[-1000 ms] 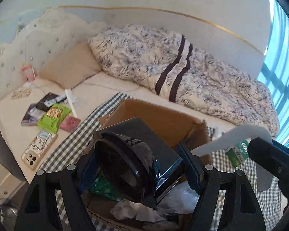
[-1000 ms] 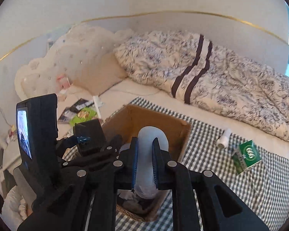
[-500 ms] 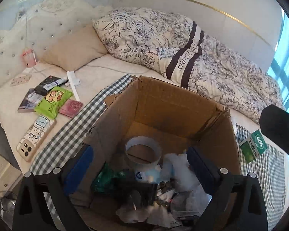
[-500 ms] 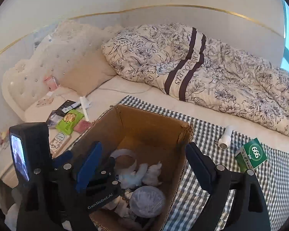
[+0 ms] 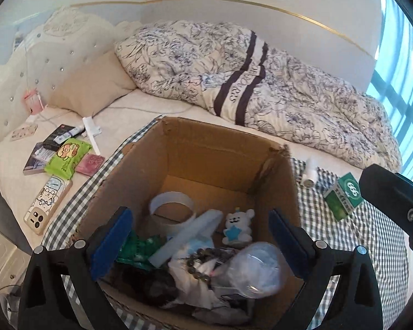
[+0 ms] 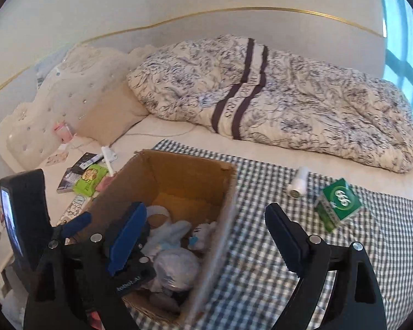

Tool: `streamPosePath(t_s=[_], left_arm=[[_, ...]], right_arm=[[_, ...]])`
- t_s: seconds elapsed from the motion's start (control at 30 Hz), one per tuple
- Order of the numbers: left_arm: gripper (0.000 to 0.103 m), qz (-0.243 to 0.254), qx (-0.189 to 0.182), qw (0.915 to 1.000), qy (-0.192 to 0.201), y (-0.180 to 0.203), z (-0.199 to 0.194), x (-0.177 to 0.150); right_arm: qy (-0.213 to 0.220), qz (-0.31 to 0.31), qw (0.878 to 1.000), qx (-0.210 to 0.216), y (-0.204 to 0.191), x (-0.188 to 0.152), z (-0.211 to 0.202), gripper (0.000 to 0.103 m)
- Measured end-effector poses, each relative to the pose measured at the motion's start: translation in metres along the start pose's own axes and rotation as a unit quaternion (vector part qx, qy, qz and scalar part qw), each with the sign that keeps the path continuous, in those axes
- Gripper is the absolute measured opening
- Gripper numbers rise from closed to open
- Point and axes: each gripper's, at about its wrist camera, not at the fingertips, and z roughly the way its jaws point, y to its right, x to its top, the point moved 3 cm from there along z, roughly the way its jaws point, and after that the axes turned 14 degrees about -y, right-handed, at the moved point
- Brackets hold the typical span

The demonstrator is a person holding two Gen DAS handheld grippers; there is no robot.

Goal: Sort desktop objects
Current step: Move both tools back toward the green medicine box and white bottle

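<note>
An open cardboard box (image 5: 206,143) stands on a checked cloth (image 6: 261,261) on the bed. Inside it lie a tape ring (image 5: 171,209), a small white bear toy (image 5: 238,224), a bead bracelet (image 5: 203,261), a clear plastic cup (image 5: 254,269) and other bits. My left gripper (image 5: 199,243) hangs open and empty over the box's near side. My right gripper (image 6: 206,236) is open and empty, straddling the box's right wall (image 6: 225,220). To the right, a green "666" carton (image 6: 338,206) and a white roll (image 6: 297,183) lie on the cloth.
A phone (image 5: 48,203), a green wipes pack (image 5: 67,158), a pink packet (image 5: 90,162) and books (image 5: 37,159) lie on the sheet left of the box. A bunched floral quilt (image 5: 234,77) and a pillow (image 5: 90,82) fill the back. A window is at far right.
A second ago my left gripper held a black object and my right a pale bottle over the box. Both have opened and let go; the right has shifted rightwards.
</note>
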Motion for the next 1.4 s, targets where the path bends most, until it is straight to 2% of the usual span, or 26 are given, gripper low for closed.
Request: streamPosePath(t_s=[0.2, 0.47, 0.83, 0.97, 1.2, 1.27, 1.4], left_arm=[[0.103, 0.022, 0.0, 0.9996, 0.015, 0.034, -0.018, -0.008], [0.103, 0.053, -0.001, 0.9984, 0.018, 0.089, -0.024, -0.016], [0.103, 0.102, -0.007, 0.9947, -0.001, 0.168, -0.001, -0.019], [0.103, 0.111, -0.003, 0.9937, -0.011, 0.192, 0.018, -0.014], [0.103, 0.123, 0.004, 0.992, -0.026, 0.227, 0.072, 0.003], [0.103, 0.127, 0.014, 0.9914, -0.026, 0.233, 0.089, 0.009], [0.103, 0.127, 0.033, 0.9909, -0.031, 0.242, 0.123, 0.018]], right_arm=[[0.014, 0.032, 0.999, -0.011, 0.04, -0.016, -0.025, 0.088], [0.023, 0.094, 0.995, -0.022, 0.118, -0.044, -0.048, 0.088], [-0.002, 0.153, 0.988, -0.018, 0.212, -0.074, -0.037, 0.088], [-0.009, 0.144, 0.99, -0.011, 0.232, -0.078, -0.026, 0.088], [-0.022, 0.107, 0.994, -0.029, 0.264, -0.079, 0.003, 0.088], [-0.027, 0.085, 0.995, -0.046, 0.27, -0.076, 0.014, 0.088], [-0.042, 0.033, 0.997, -0.047, 0.275, -0.067, 0.041, 0.088]])
